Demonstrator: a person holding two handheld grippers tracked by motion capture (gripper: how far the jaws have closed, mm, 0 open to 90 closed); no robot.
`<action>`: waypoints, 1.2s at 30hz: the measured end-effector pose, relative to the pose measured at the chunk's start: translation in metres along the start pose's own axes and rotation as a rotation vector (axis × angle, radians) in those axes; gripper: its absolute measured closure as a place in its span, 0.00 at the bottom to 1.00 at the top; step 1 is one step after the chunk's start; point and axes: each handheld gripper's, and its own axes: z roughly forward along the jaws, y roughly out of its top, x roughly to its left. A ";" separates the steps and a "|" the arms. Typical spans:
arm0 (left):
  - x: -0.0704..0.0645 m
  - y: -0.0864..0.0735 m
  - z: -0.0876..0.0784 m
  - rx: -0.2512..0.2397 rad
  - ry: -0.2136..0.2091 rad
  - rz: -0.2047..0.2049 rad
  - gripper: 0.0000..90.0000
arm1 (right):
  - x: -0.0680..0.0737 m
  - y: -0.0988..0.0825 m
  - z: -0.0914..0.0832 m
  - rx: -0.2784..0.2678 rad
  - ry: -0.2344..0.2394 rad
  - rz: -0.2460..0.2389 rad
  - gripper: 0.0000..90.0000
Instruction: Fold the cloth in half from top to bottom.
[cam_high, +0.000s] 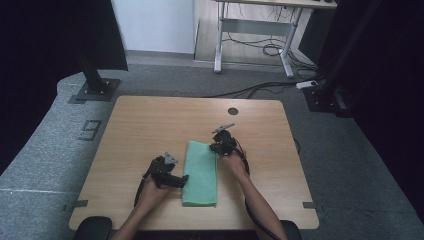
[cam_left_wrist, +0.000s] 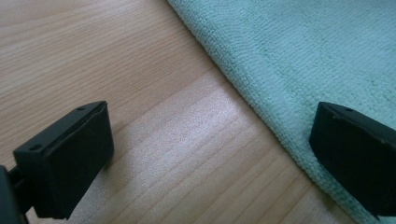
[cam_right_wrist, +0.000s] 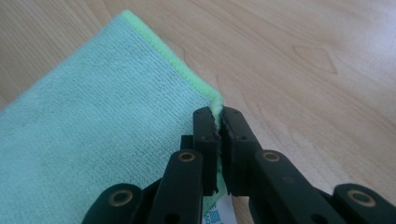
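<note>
My right claw (cam_right_wrist: 218, 122) is closed on the edge of the cloth (cam_right_wrist: 102, 116); the green hem goes up between the jaws, and a small white label hangs just under them. The rest of the cloth lies flat on the worktop (cam_high: 150, 125), spreading away to the left of this claw in the right gripper view. My left claw (cam_left_wrist: 210, 154) is open, the jaws wide apart. One jaw stands over bare wood, the other over the cloth, so the cloth's long edge runs between them. In the high view the cloth (cam_high: 201, 172) is a narrow folded strip between my left claw (cam_high: 183, 180) and right claw (cam_high: 216, 148).

I think the step is to take the cloth at two points for the next fold. To do it well, I should lower the left claw until the lower jaw slides under the edge, then close on all layers, not only the top one. The right grip is thin, only at the hem, so I should lift slowly and keep both claws at the same height, otherwise the cloth may slip out or open.
</note>
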 end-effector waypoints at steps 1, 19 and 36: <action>0.000 0.000 0.000 0.002 0.000 0.001 0.00 | 0.000 0.000 -0.002 -0.007 0.002 -0.003 0.94; 0.000 0.000 0.000 0.003 0.001 0.002 0.00 | 0.025 0.008 -0.065 -0.119 0.063 -0.117 0.93; 0.000 0.000 0.000 0.001 0.001 -0.001 0.00 | 0.059 -0.024 -0.109 -0.160 0.136 -0.221 0.93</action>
